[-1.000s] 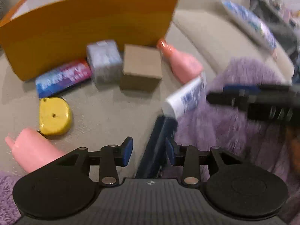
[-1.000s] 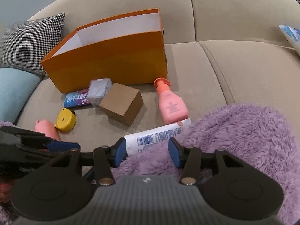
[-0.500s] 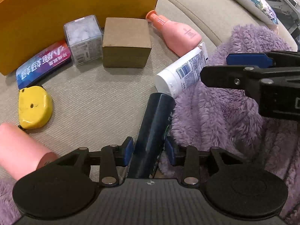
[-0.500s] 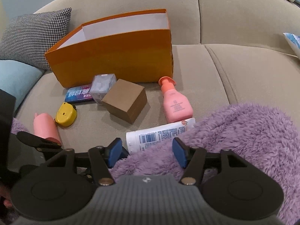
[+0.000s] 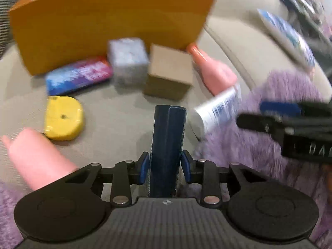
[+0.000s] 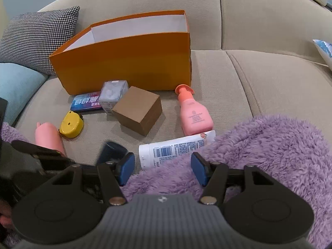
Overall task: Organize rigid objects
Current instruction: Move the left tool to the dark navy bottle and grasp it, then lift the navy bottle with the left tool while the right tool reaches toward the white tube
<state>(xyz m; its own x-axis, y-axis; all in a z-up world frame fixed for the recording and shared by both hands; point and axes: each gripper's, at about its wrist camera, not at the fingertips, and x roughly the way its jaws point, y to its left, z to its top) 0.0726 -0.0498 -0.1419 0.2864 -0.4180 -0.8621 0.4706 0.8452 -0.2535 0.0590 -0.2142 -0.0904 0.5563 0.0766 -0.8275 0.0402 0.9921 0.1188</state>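
Note:
My left gripper [image 5: 165,169] is shut on a dark blue bottle [image 5: 168,145] and holds it pointing toward the orange box [image 5: 108,27]. The bottle's end also shows in the right wrist view [image 6: 112,151]. My right gripper [image 6: 162,169] is open and empty over the purple blanket [image 6: 259,157], just behind a white tube [image 6: 176,148]. On the sofa seat lie a brown cardboard cube [image 6: 138,110], a clear cube [image 6: 112,93], a blue-purple pack [image 6: 86,102], a yellow tape measure [image 6: 71,124], a pink pump bottle [image 6: 194,116] and a pink cylinder [image 6: 48,137].
The open orange box [image 6: 128,62] stands at the back of the seat. A houndstooth cushion [image 6: 35,39] and a light blue cushion [image 6: 16,87] lie at left. The fluffy blanket covers the front right of the seat.
My left gripper has closed on the dark blue bottle and lifted it off the seat, swinging it to point at the box. The right gripper has stayed open over the blanket.

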